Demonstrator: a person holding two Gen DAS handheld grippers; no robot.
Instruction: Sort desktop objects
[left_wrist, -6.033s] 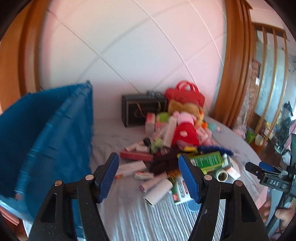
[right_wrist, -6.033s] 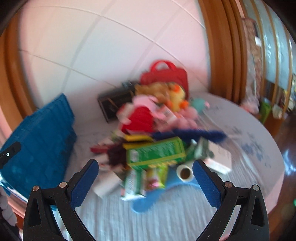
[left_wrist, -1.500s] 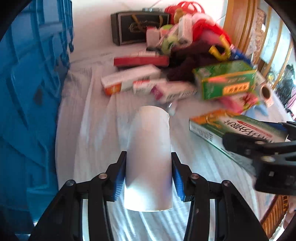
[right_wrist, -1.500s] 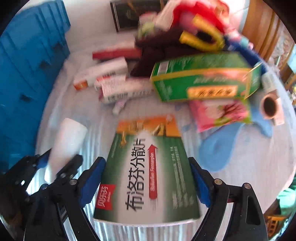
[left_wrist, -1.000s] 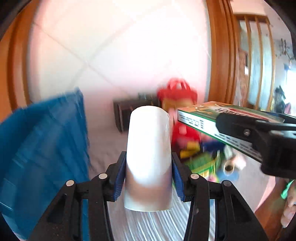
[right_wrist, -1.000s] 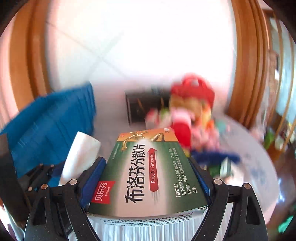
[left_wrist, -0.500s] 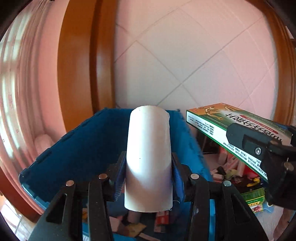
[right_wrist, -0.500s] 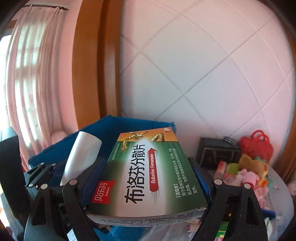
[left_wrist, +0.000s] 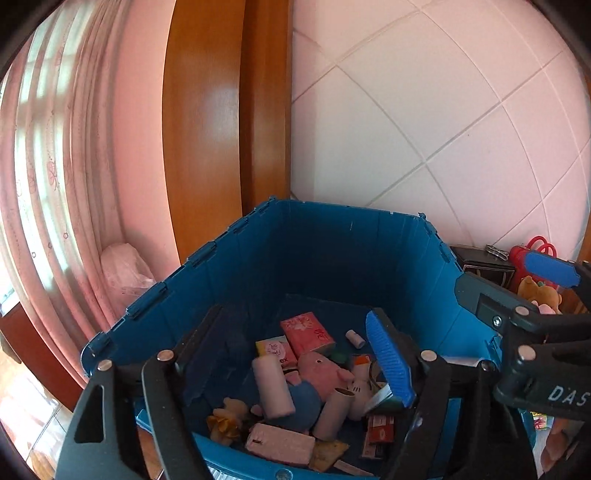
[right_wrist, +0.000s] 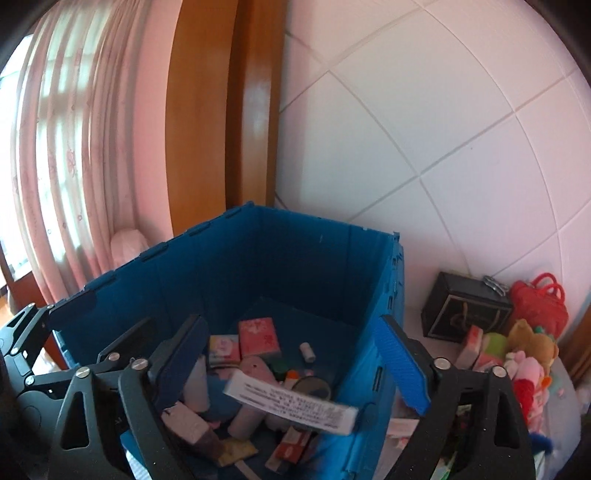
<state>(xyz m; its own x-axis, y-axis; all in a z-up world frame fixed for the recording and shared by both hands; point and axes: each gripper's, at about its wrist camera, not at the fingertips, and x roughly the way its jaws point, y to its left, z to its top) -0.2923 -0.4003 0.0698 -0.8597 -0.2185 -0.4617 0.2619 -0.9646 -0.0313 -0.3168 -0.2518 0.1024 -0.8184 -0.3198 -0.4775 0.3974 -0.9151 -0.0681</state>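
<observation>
The blue bin (left_wrist: 332, 251) stands open below both grippers, with several boxes, tubes and soft toys inside. My left gripper (left_wrist: 295, 354) hangs over it, its jaws opening with nothing between them; the white roll (left_wrist: 273, 386) lies in the bin on a pink plush toy (left_wrist: 321, 373). My right gripper (right_wrist: 295, 362) is over the bin (right_wrist: 306, 258) too, its jaws opening. The green and white medicine box (right_wrist: 291, 402) is blurred and free of the pads, dropping into the bin. The right gripper (left_wrist: 546, 332) shows at the right edge of the left wrist view.
To the right of the bin a table carries a black box (right_wrist: 465, 314), a red bag (right_wrist: 539, 306) and plush toys (right_wrist: 528, 354). A wooden frame (left_wrist: 221, 129), a pink curtain (left_wrist: 55, 184) and a white tiled wall (left_wrist: 424, 129) stand behind the bin.
Both grippers let go over the bin: the white roll has left the left jaws and lies inside, and the medicine box has left the right jaws and is falling. Both views now look down into the bin.
</observation>
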